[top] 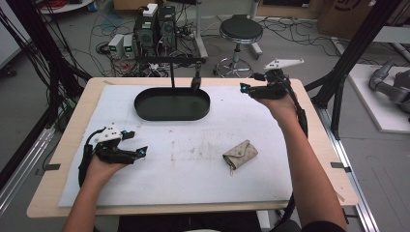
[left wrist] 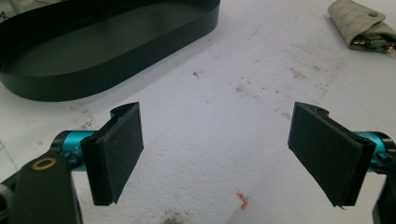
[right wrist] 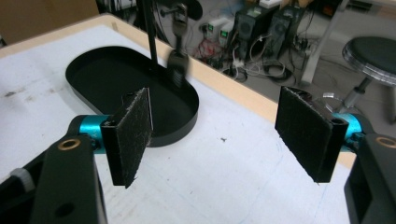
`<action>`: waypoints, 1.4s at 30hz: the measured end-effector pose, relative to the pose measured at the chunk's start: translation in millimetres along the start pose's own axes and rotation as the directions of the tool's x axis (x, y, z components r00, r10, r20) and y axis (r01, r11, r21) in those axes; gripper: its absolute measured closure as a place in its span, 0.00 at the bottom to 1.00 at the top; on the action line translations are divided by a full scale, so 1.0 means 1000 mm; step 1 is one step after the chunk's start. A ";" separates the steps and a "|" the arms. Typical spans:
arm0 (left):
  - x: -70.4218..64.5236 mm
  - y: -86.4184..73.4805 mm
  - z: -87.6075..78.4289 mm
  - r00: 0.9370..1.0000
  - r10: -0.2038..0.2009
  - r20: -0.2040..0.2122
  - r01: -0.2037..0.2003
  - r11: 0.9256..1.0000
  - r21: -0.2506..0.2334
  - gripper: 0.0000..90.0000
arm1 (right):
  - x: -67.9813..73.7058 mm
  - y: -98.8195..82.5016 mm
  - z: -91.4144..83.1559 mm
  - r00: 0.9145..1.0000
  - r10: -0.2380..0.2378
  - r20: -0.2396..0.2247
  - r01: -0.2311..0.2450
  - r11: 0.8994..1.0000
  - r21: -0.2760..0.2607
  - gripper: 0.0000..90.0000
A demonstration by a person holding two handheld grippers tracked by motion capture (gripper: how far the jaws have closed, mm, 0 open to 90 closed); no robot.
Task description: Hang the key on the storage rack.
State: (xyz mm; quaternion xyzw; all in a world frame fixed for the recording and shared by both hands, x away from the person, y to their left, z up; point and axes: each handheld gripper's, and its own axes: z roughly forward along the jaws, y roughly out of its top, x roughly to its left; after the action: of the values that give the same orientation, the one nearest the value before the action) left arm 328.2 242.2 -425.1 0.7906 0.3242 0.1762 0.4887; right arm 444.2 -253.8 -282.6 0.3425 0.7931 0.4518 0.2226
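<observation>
A beige key pouch (top: 240,153) lies on the white mat right of centre, and it appears at the top right of the left gripper view (left wrist: 362,28). A black oval tray (top: 145,113) sits at the back of the mat, under a thin black stand (top: 171,72). A small dark item (top: 196,82) hangs from the stand over the tray's right end and looks blurred in the right gripper view (right wrist: 178,65). My left gripper (top: 137,142) rests low at the front left, open and empty (left wrist: 215,154). My right gripper (top: 249,83) is raised at the back right, open and empty (right wrist: 219,140), pointing at the tray (right wrist: 187,121).
The white mat (top: 193,179) covers most of the wooden table (top: 58,188). Behind the table stand a round stool (top: 240,31) and computer boxes (top: 154,29) among floor cables. Black frame posts (top: 348,58) rise at the table's right.
</observation>
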 end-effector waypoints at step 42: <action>0.007 0.000 0.014 0.999 -0.043 -0.002 0.043 0.999 -0.030 0.20 | 0.017 -0.180 -0.039 0.993 0.112 0.036 -0.112 0.994 0.010 0.22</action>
State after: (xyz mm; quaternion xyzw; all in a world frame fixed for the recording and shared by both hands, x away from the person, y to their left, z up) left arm 341.5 237.9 -431.5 0.7760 0.3389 0.1715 0.5036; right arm 345.2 -327.7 -420.4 0.3957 0.7714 0.4526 0.2086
